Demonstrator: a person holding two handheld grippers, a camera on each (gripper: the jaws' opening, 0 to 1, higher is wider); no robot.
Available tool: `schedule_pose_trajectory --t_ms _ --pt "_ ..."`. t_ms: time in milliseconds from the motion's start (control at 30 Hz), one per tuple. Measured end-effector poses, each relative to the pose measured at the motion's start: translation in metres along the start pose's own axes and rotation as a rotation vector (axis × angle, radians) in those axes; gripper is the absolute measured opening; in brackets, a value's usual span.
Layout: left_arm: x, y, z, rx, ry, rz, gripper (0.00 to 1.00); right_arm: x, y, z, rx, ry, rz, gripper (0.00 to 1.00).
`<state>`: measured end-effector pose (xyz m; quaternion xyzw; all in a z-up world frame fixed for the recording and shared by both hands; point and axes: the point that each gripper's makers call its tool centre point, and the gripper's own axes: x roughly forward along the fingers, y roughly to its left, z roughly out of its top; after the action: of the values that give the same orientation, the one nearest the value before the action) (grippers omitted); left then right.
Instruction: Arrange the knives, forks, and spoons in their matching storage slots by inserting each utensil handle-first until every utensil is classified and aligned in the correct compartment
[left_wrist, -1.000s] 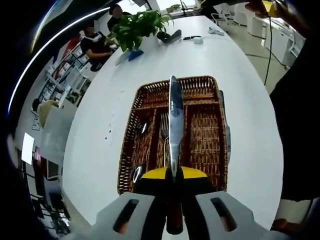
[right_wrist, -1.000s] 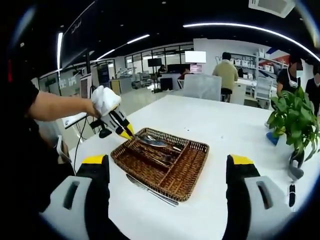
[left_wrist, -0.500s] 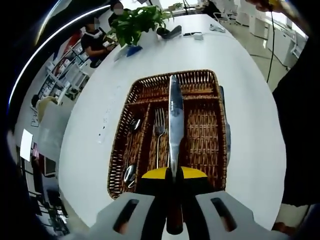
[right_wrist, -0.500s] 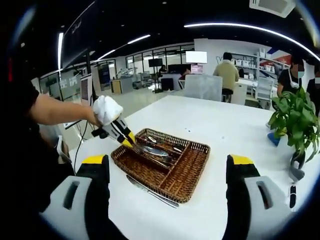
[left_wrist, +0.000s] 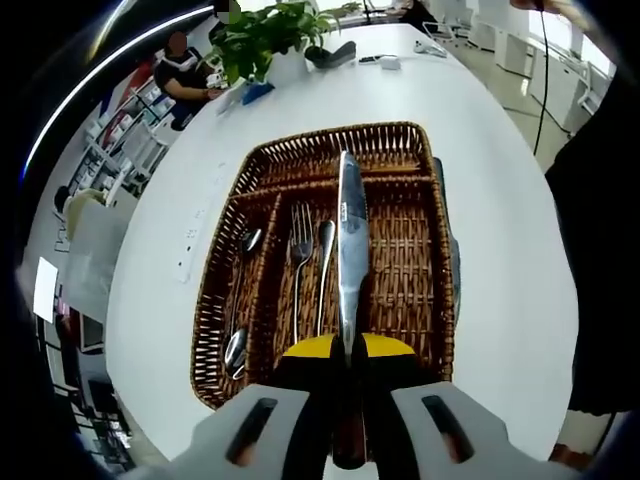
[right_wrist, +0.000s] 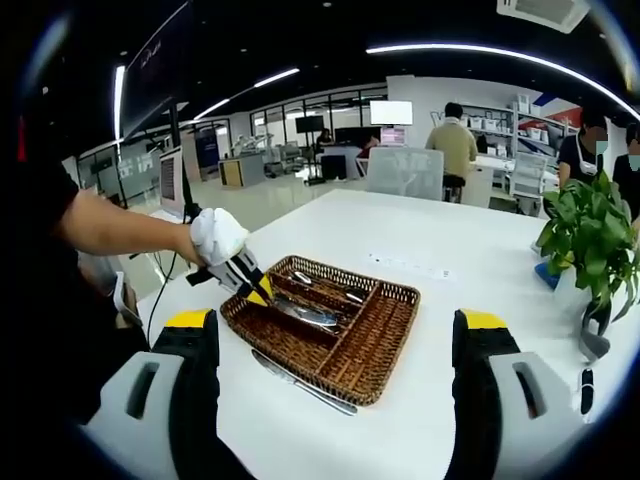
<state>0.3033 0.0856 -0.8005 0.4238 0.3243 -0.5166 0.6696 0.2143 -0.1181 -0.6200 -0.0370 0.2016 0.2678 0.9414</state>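
A woven basket tray (left_wrist: 300, 165) with long slots sits on the white table. My left gripper (left_wrist: 347, 350) is shut on the handle of a table knife (left_wrist: 350, 240), whose blade points forward low over a slot right of the middle. A fork (left_wrist: 297, 270) and a spoon (left_wrist: 322, 270) lie in the slot to the left, and another spoon (left_wrist: 238, 330) lies further left. A second knife (left_wrist: 452, 260) rests on the table beside the tray's right wall. My right gripper (right_wrist: 335, 325) stands open, well back from the tray (right_wrist: 395, 350), watching the left gripper (right_wrist: 245, 280) dip the held knife (right_wrist: 300, 312) into it.
A potted plant (left_wrist: 265, 40) and small items (left_wrist: 385, 62) stand at the table's far end. In the right gripper view the plant (right_wrist: 590, 240) is at the right and the loose knife (right_wrist: 300, 380) lies in front of the tray. People sit at desks behind.
The left gripper has come down and toward the tray's near end with the knife, which now lies low inside the tray. The right gripper has stayed put.
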Motion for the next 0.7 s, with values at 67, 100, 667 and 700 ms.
schedule_pose_trajectory --t_ms 67,100,667,700 --pt "0.002 -0.002 -0.002 -0.001 0.002 -0.004 0.06 0.000 -0.001 0.003 0.009 -0.010 0.001 1.00" --pt "0.003 -0.003 -0.003 -0.002 0.004 -0.005 0.06 0.000 -0.001 0.003 0.012 -0.013 0.001 1.00" --pt "0.025 -0.012 -0.018 0.005 0.029 -0.015 0.06 -0.001 0.000 -0.001 0.014 -0.009 -0.004 1.00" --pt "0.026 -0.012 -0.019 0.004 0.032 -0.017 0.06 -0.001 0.000 -0.001 0.013 -0.009 -0.004 1.00"
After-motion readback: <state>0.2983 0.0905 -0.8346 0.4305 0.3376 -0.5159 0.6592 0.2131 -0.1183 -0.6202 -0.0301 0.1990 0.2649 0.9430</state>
